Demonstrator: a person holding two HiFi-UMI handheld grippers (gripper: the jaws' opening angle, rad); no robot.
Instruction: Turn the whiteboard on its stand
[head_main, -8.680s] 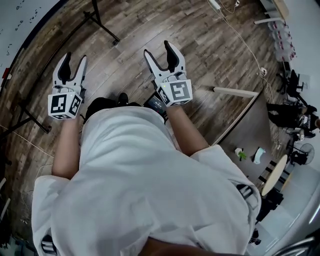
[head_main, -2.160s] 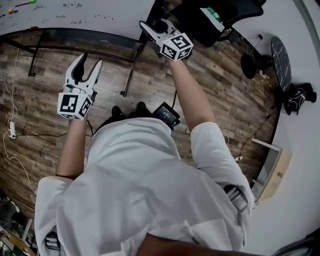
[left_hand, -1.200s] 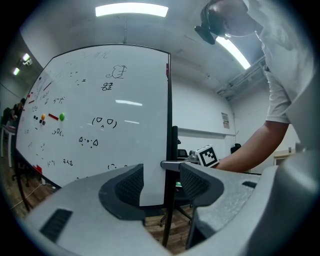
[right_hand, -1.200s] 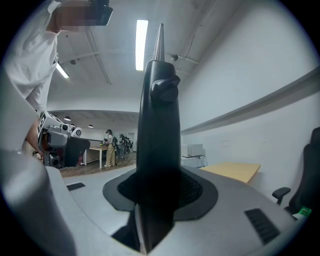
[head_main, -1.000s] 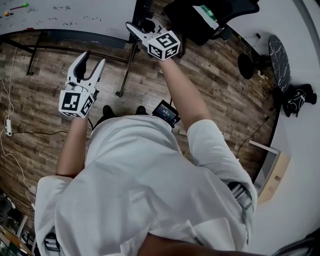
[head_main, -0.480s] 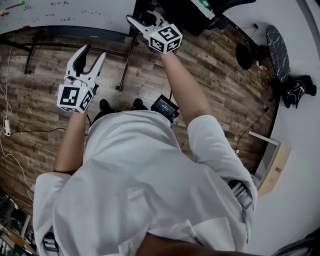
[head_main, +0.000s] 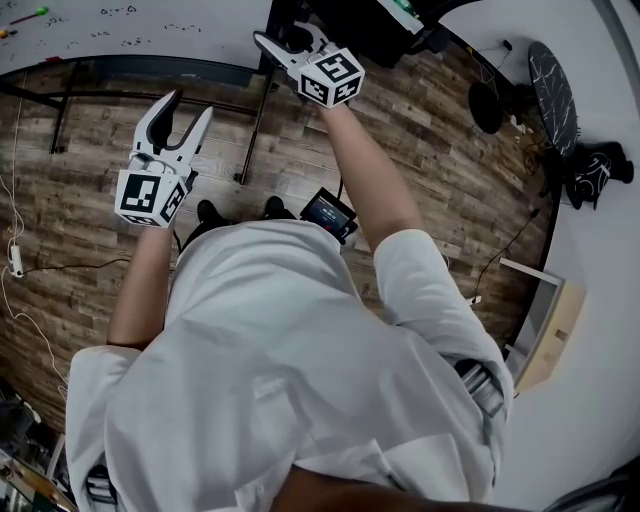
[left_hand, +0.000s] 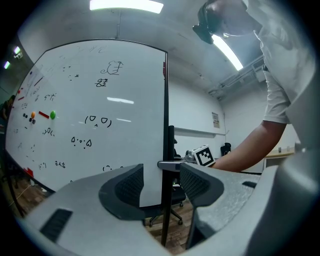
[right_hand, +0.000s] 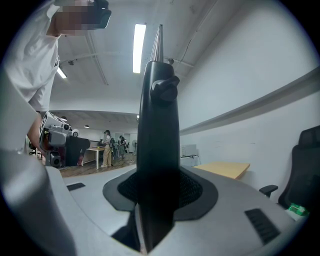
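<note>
Above wooden floor (head_main: 420, 130), whiteboard upright (right_hand: 157, 130) is being pinched by right hand-held gripper (right_hand: 159, 194), left hand-held gripper (left_hand: 161, 186) spread; one-handed slippage possibly being risked.

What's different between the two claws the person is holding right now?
The left claw is open and grips nothing; the right claw is shut on the black post beside the whiteboard. The left claw hangs short of the whiteboard, while the right claw reaches out to its side edge. Both are the same grey two-fingered shape and point toward the whiteboard.
</note>
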